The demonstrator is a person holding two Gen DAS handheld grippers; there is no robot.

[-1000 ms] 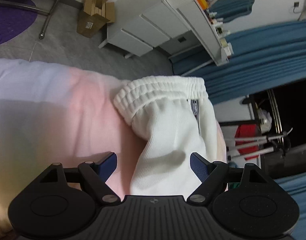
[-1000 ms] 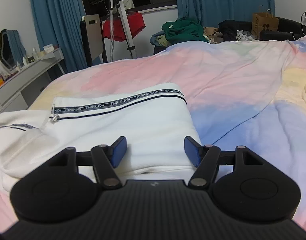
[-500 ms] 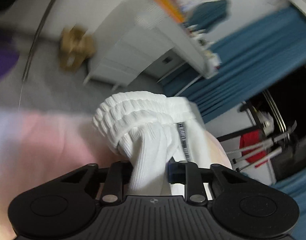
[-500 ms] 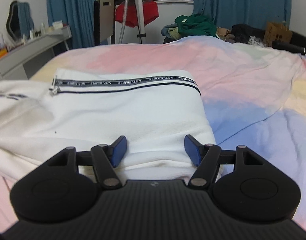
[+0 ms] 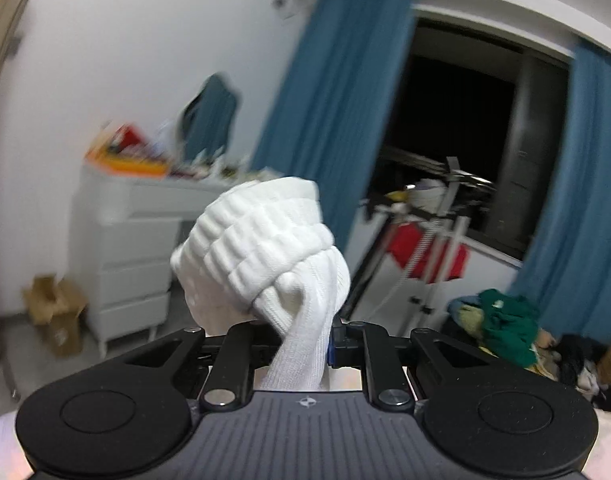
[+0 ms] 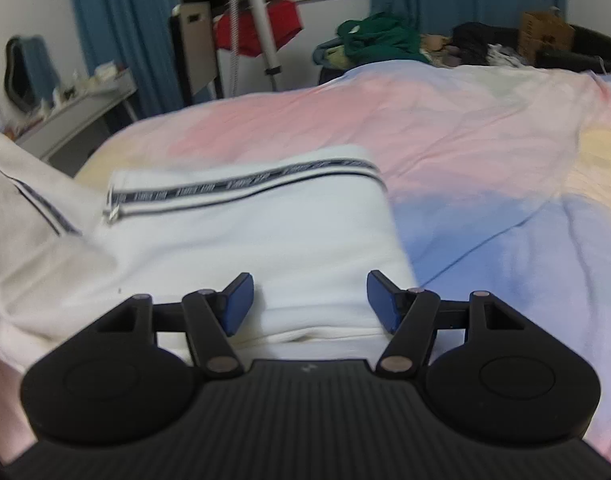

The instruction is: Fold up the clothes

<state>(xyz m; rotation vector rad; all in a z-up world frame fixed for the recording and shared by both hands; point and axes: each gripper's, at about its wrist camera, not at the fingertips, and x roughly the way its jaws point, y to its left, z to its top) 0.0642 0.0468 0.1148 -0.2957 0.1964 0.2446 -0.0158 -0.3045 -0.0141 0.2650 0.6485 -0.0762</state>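
White trousers point(image 6: 249, 240) with a black lettered side stripe lie partly folded on the pastel bedspread point(image 6: 485, 152). My left gripper point(image 5: 301, 344) is shut on the trousers' ribbed waistband end point(image 5: 261, 248) and holds it lifted in the air, bunched above the fingers. The lifted cloth rises at the left edge of the right wrist view point(image 6: 21, 196). My right gripper point(image 6: 307, 300) is open and empty, low over the near edge of the folded part.
A white dresser point(image 5: 125, 248) with clutter on top stands by the wall, a cardboard box point(image 5: 55, 312) beside it. A drying rack with a red garment point(image 6: 261, 28) and a heap of clothes point(image 6: 377, 38) stand beyond the bed, before blue curtains.
My left gripper closed on the waistband end and lifted it off the bed, swinging upward towards the room. My right gripper stayed open and moved slightly closer over the folded part.
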